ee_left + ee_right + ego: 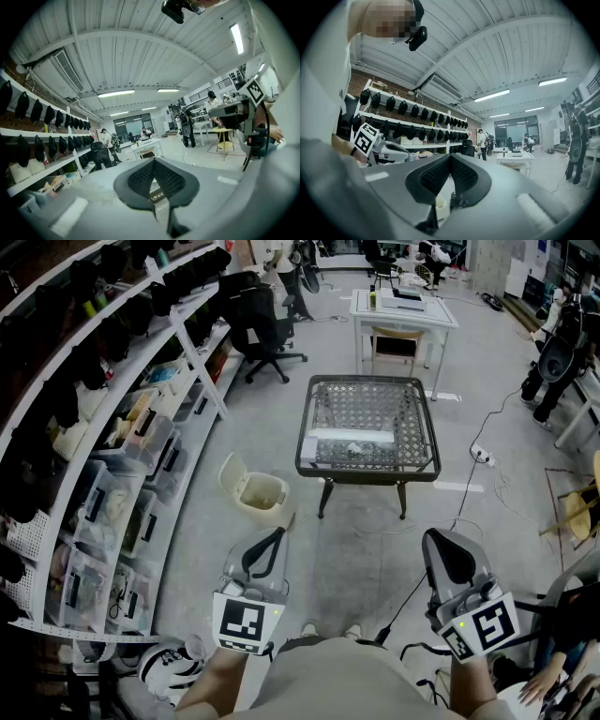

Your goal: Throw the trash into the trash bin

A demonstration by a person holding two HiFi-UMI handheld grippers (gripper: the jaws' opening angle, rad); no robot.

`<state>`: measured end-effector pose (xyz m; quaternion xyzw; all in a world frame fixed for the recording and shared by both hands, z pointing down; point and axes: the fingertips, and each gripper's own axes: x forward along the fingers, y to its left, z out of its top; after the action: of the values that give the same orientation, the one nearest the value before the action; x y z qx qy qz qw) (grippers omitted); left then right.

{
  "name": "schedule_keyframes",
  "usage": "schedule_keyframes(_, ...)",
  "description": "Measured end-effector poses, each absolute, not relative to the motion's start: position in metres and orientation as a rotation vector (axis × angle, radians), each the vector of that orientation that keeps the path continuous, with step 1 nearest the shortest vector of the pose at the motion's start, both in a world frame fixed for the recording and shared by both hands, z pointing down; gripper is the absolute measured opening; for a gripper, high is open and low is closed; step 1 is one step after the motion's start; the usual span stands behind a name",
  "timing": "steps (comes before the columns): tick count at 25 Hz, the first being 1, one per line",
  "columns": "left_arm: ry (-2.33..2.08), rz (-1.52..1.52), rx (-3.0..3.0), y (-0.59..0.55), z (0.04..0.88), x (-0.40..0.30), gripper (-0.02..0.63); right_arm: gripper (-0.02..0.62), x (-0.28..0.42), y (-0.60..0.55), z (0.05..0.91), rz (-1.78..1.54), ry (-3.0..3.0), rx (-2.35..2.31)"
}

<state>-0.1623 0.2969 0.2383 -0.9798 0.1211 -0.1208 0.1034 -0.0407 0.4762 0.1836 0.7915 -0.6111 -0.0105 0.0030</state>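
A black-framed table with a woven top stands ahead of me. White pieces of trash lie along its near side. A cream trash bin with its lid up sits on the floor left of the table's near corner. My left gripper is held low near my body, short of the bin, its jaws together and empty. My right gripper is at the lower right, short of the table, also shut and empty. In the right gripper view the bin shows under the closed jaws.
Long shelves with bins and dark helmets run along the left. A black office chair and a white desk stand beyond the table. A cable trails on the floor at the right. People stand at the far right.
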Motion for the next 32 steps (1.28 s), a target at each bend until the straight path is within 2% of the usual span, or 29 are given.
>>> schedule_keyframes(14,0.359,-0.373,-2.903,0.312,0.239,-0.131,0.003,0.005,-0.008,0.498,0.185,-0.034,-1.896,2.589)
schedule_keyframes(15,0.357,-0.372,-2.904,0.313,0.239,-0.129,0.003,0.062,-0.006,0.499,0.184,-0.036,-1.894,2.604)
schedule_keyframes(16,0.353,-0.374,-2.898,0.314,0.240,-0.128,0.003,0.187,-0.004,0.500,0.184,-0.035,-1.895,2.612)
schedule_keyframes(17,0.343,-0.378,-2.879,0.314,0.241,-0.127,0.003,0.217,-0.001,0.501,0.185,-0.033,-1.893,2.615)
schedule_keyframes(20,0.322,-0.396,-2.829,0.311,0.244,-0.124,0.003,0.238,0.004,0.500,0.191,-0.011,-1.885,2.603)
schedule_keyframes(32,0.318,-0.422,-2.854,0.276,0.266,-0.084,0.003,0.236,0.038,0.462,0.216,0.054,-1.875,2.577)
